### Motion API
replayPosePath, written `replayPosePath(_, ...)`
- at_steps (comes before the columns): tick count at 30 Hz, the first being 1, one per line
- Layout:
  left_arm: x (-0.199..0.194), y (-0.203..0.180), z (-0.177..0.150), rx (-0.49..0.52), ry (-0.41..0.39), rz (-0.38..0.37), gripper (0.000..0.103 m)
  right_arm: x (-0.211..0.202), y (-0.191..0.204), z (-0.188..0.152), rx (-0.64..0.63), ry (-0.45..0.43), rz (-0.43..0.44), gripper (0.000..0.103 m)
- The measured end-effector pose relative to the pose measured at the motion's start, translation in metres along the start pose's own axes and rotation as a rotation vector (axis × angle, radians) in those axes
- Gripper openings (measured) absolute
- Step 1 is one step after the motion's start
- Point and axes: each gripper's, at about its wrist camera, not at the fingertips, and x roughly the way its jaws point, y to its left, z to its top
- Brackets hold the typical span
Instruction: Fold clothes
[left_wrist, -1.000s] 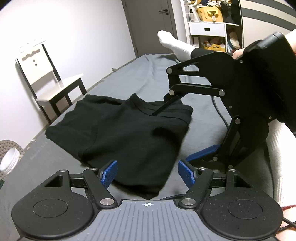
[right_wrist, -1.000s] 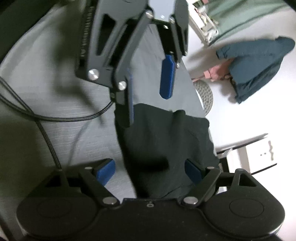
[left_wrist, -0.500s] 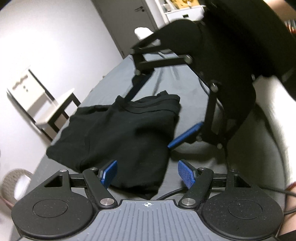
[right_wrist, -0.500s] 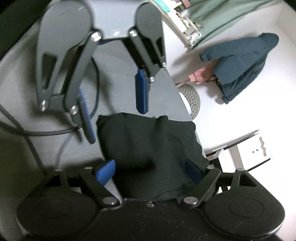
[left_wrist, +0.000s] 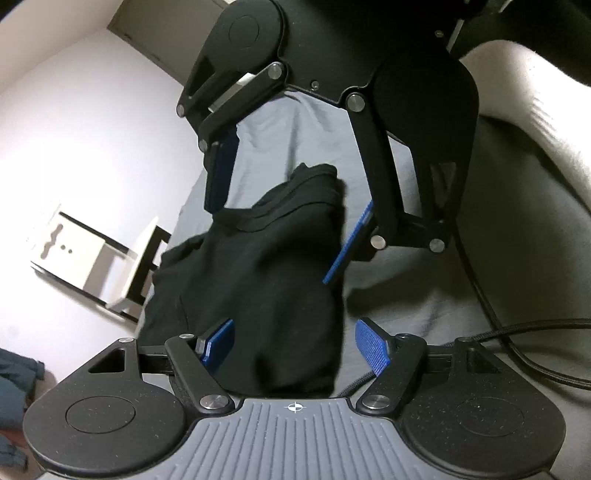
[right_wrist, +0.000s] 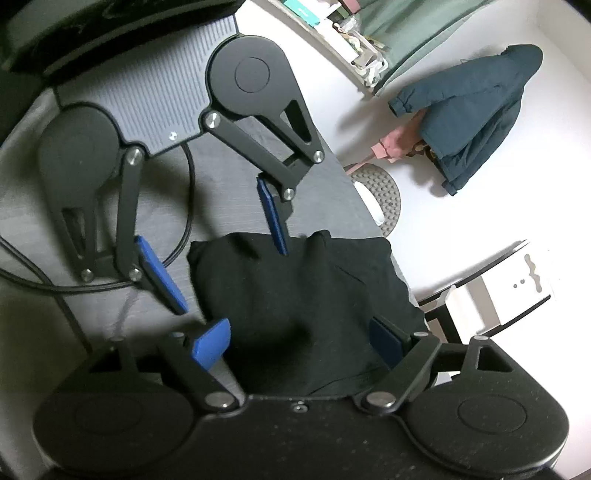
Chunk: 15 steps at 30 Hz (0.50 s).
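Both tongs, left (left_wrist: 295, 341) and right (right_wrist: 299, 341), gape wide and empty over the folded black shirt (right_wrist: 295, 295) on the bed (left_wrist: 406, 295).

Dim indoor light, cool grey-violet cast. Both views strongly fisheye: straight lines bow, corners vignette to black. Left wrist view: white chair (left_wrist: 92, 258) at mid left smeared by motion blur; pale wall (left_wrist: 74, 129) brightest at upper left. Black garment (left_wrist: 258, 288) reads as a near-featureless dark mass, folds barely resolved. Right wrist view: sharper, white wall (right_wrist: 535, 184) at right near overexposed; hanging jacket (right_wrist: 472, 110) casts a soft shadow leftward. Fine sensor noise in dark areas.
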Motion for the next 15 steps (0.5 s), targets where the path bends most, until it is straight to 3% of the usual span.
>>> replayPosePath(8, -0.001, -0.005, 0.011, 0.072, 0.011, 0.062, 0.073, 0.0, -0.006, -0.005, 0.029, -0.005, 0.006, 0.082)
replayPosePath(15, -0.004, -0.001, 0.016, 0.046, 0.026, 0.06, 0.073, -0.001, -0.009, -0.004, 0.042, -0.014, 0.004, 0.082)
